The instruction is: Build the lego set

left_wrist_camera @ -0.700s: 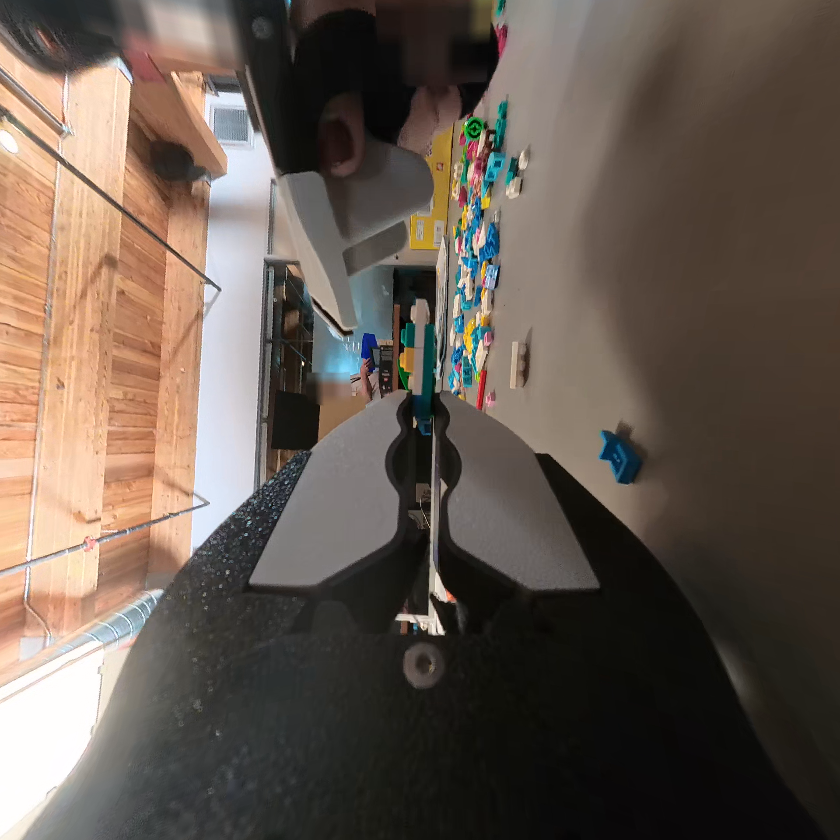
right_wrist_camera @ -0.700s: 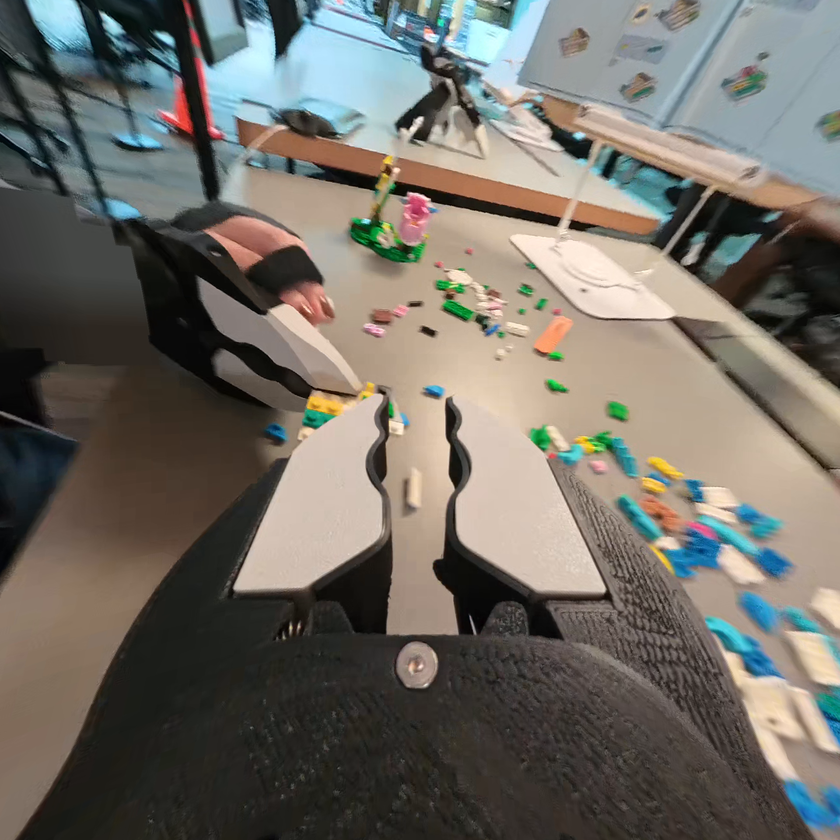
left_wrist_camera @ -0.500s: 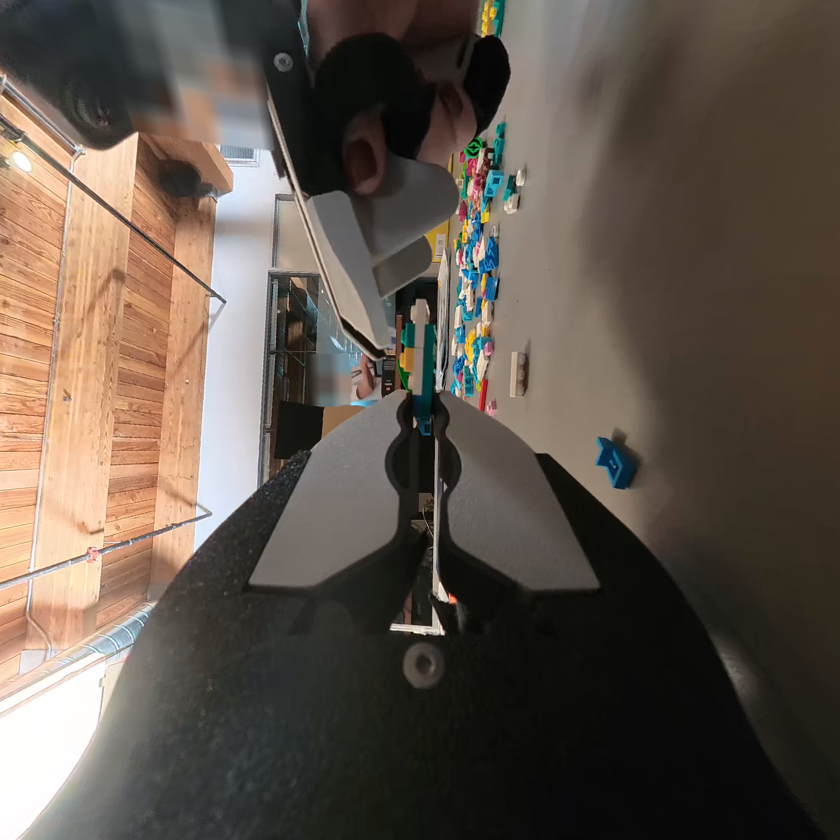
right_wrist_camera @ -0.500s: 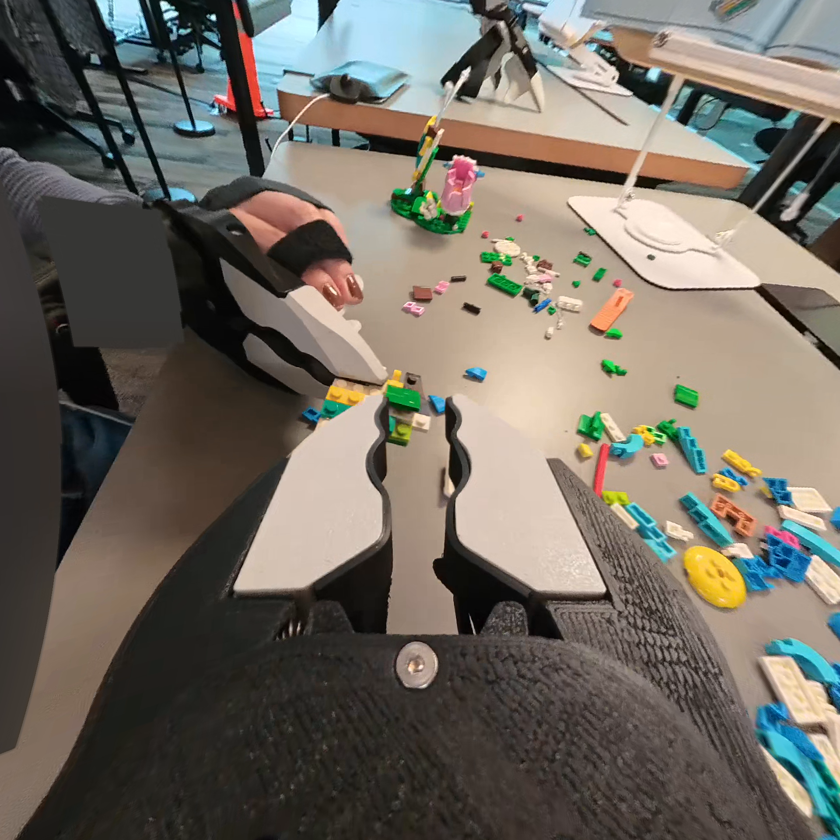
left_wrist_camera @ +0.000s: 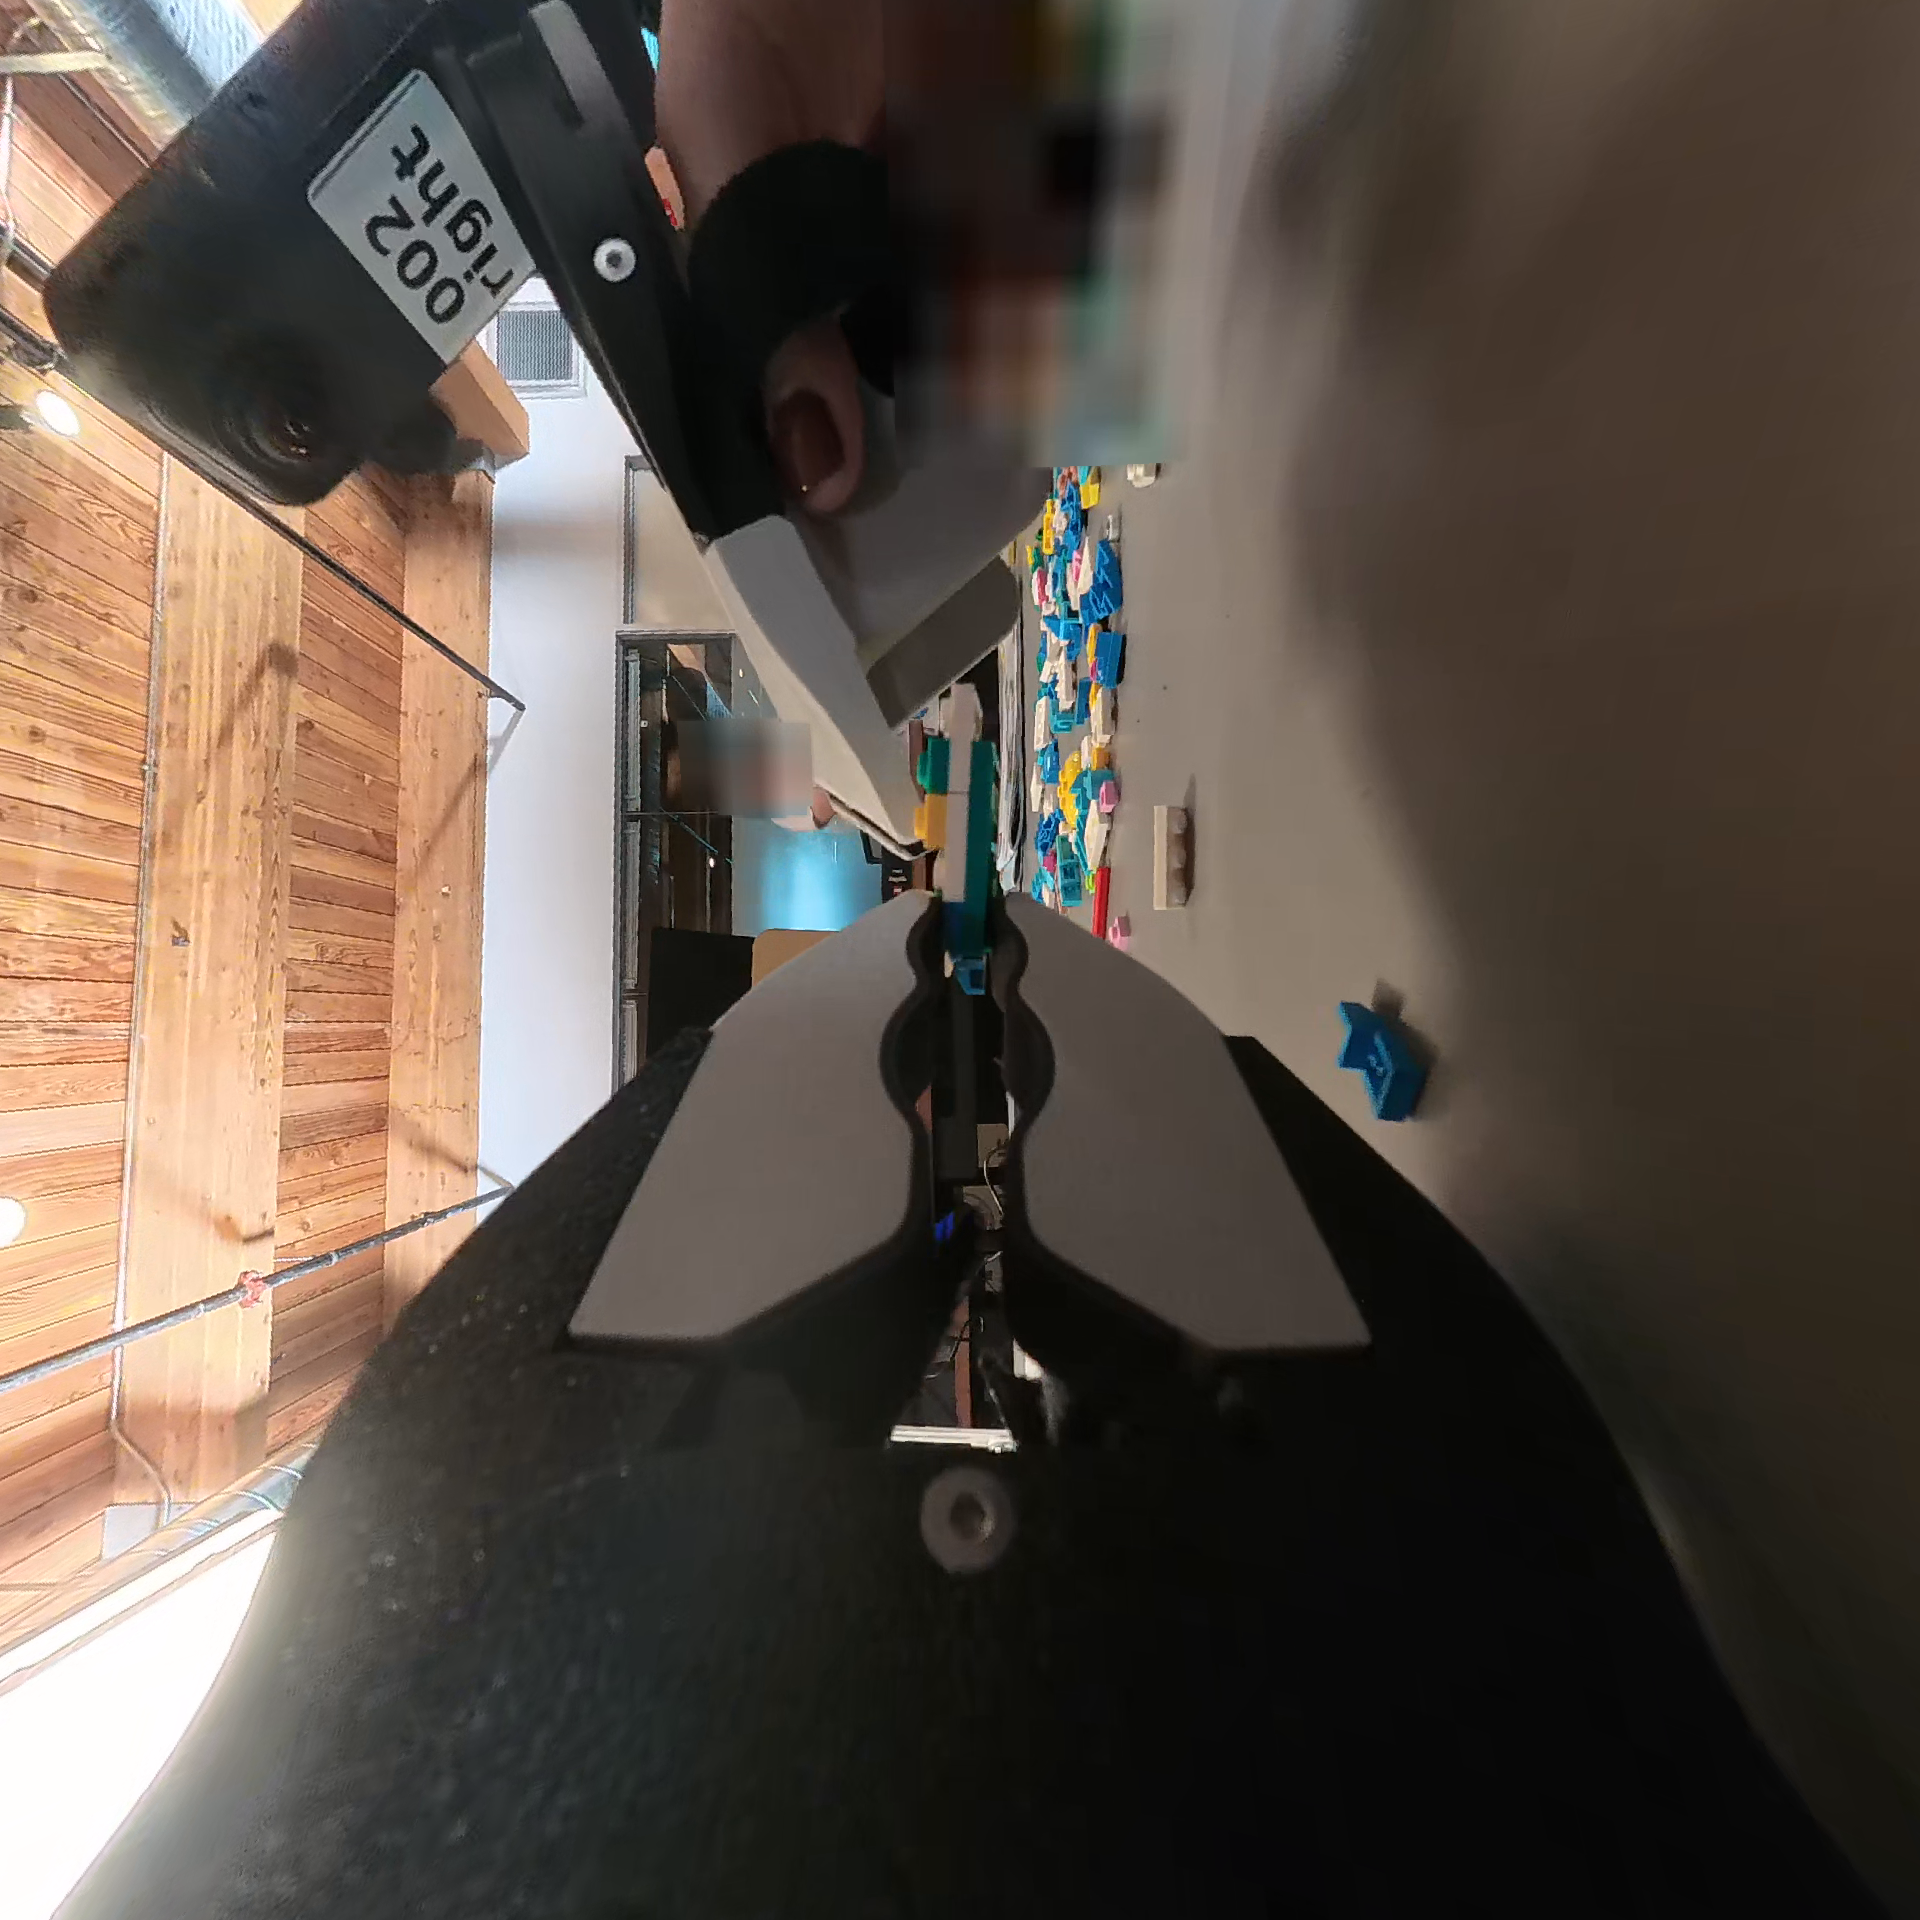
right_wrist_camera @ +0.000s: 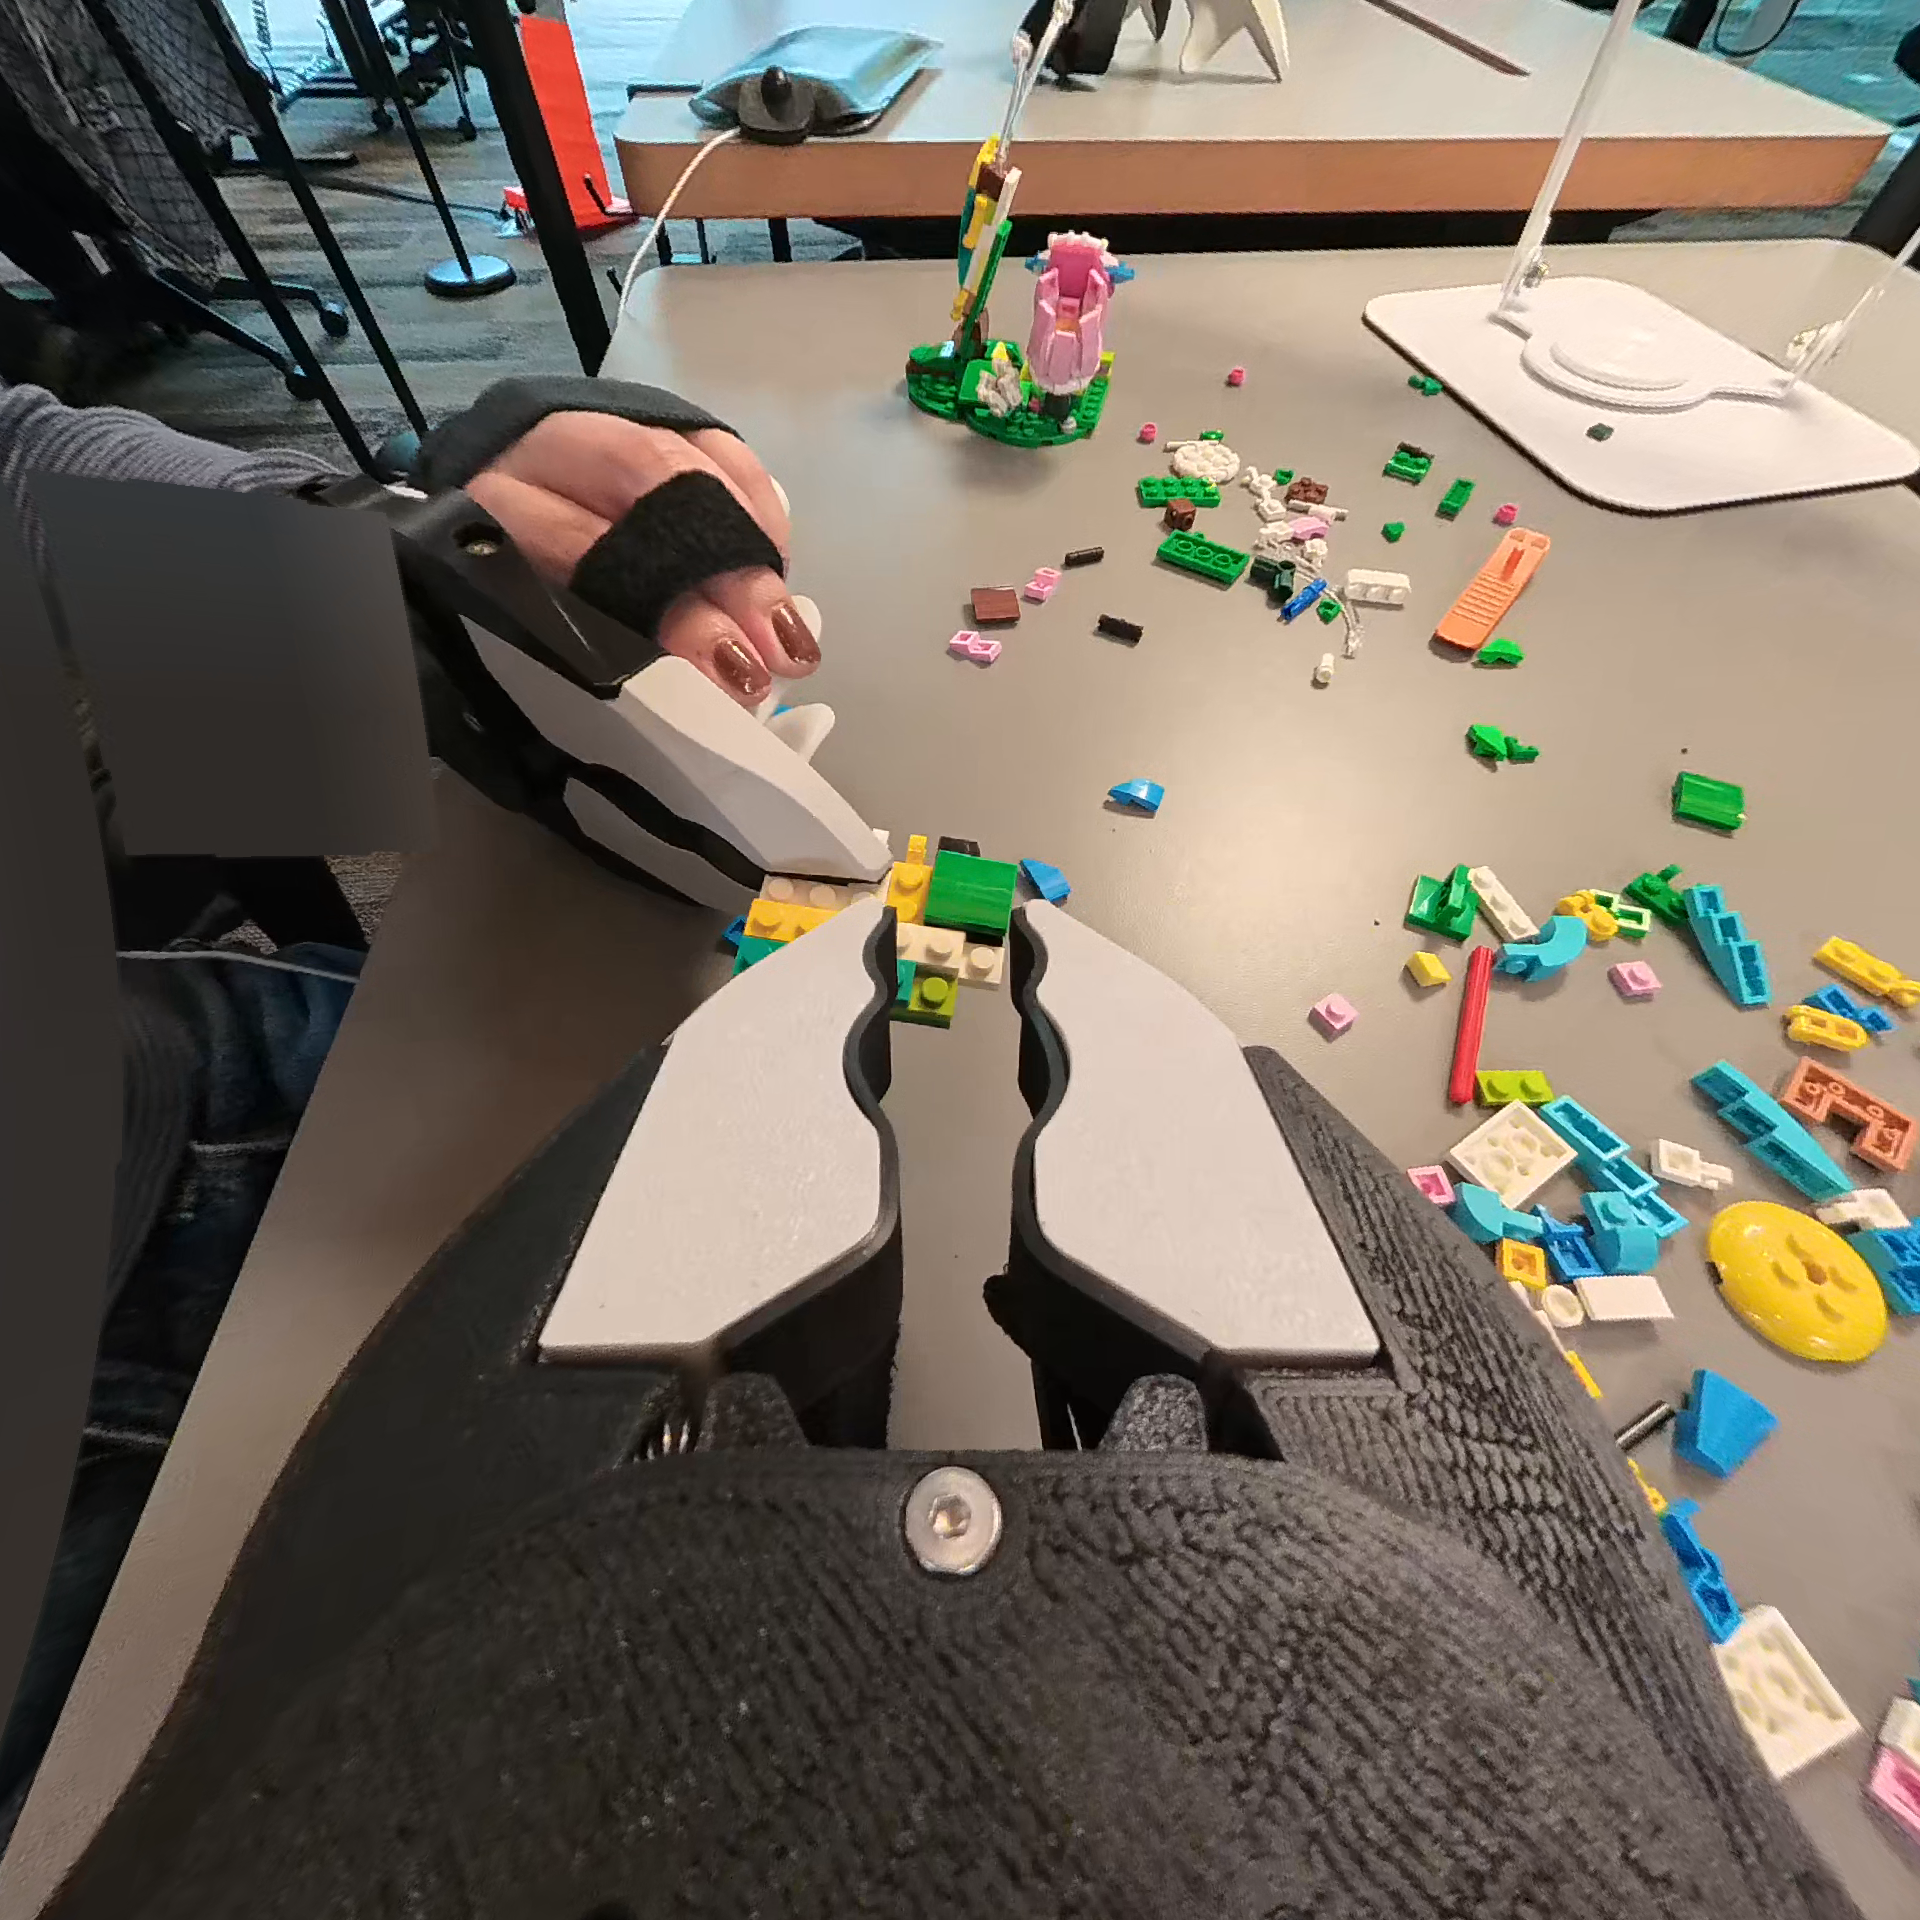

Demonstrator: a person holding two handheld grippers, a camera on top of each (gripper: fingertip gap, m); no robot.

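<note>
My left gripper was closed on the build, a small stack of teal, green, yellow and white bricks, pinching it by its edge so the stack stood out past my fingertips. In the right wrist view the same build sat low over the near edge of the grey table, clamped at its left side in the left gripper, with my left hand wrapped over the handle under a black strap.

My right gripper was open, with a clear gap between its grey fingers; nothing was held. Its tips sat right at the build, one on each side of the white and lime bricks at the front; I could not tell whether they touched. From the left wrist view, the right gripper came in from above with one fingertip against the yellow and green side of the stack.

Loose bricks lay scattered to the right, among them a yellow disc and a red rod. A single blue piece lay just beyond the build. Farther back stood a finished flower model, an orange brick separator and a white stand base.
</note>
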